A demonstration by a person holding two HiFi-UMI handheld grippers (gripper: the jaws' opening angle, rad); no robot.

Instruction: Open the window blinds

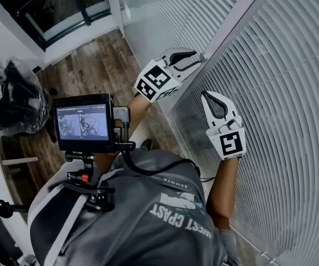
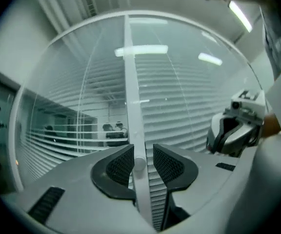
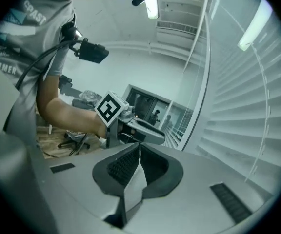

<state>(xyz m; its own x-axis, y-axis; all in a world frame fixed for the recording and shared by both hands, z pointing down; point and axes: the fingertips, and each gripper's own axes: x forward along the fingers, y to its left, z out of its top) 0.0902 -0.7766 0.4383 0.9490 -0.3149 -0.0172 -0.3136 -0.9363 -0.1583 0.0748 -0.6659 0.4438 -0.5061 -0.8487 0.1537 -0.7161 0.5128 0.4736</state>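
Facing lowered window blinds (image 1: pixel 281 93) with both tools raised

White horizontal slats cover the glass ahead and to the person's right in two panels, split by a white upright frame post (image 2: pixel 130 82). Through the slats of the far panel, a dim room shows. The left hand-held gripper (image 2: pixel 143 152) stands moderately wide, its pads either side of the post and a small round knob (image 2: pixel 139 164), not pressing. The right hand-held gripper (image 3: pixel 139 150), just beside the near panel, is closed on a pale strip (image 3: pixel 134 184) I cannot identify.
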